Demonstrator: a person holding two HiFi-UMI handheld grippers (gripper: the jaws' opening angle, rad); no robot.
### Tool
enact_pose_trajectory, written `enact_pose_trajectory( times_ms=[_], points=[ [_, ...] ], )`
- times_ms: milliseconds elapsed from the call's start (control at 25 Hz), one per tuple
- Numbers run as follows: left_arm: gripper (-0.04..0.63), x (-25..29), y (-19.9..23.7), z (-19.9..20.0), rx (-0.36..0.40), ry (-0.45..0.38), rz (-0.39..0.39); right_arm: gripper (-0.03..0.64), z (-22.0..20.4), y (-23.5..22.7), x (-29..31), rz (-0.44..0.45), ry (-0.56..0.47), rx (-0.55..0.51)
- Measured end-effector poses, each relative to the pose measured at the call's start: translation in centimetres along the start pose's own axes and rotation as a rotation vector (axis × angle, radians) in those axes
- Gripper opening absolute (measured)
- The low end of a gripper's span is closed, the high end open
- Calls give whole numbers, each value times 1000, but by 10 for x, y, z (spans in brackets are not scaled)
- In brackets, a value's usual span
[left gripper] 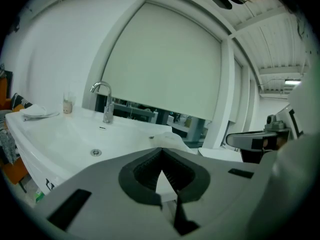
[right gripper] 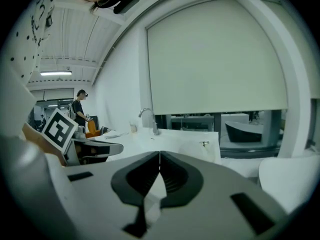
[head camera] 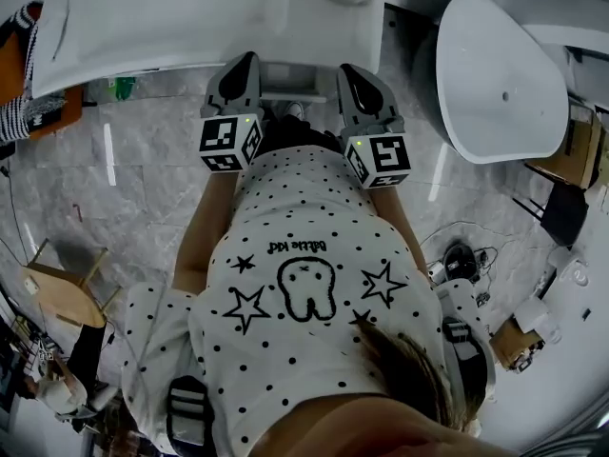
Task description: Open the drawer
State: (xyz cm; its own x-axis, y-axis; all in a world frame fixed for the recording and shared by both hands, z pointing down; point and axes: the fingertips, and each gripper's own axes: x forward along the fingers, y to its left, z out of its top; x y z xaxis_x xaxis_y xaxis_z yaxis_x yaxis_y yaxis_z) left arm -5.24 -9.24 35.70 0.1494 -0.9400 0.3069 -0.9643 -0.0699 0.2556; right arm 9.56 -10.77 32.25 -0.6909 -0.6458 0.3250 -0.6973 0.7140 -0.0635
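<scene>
Jaws of the left gripper (head camera: 245, 60) and right gripper (head camera: 354, 72) are closed together, empty, at the sink (head camera: 143, 27) front. The drawer is unseen, presumably below; grippers should be lowered and opened first.

Two grippers (head camera: 247, 63) (head camera: 350, 72), one sink (head camera: 143, 22), one bathtub (head camera: 500, 84)

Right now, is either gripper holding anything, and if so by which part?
Nothing is held. The left gripper and the right gripper are both shut with nothing between their jaws, near the sink.
</scene>
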Motion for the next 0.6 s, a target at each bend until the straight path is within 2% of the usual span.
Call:
enact_pose_trajectory(
  times_ms=[320, 600],
  points=[
    [3, -17, -18, 39, -8, -88, -19, 14, 22, -10, -9, -21, -52, 0],
    [3, -24, -28, 45, 5, -95, -86, 14, 29, -1, -9, -36, -59, 5]
  ],
)
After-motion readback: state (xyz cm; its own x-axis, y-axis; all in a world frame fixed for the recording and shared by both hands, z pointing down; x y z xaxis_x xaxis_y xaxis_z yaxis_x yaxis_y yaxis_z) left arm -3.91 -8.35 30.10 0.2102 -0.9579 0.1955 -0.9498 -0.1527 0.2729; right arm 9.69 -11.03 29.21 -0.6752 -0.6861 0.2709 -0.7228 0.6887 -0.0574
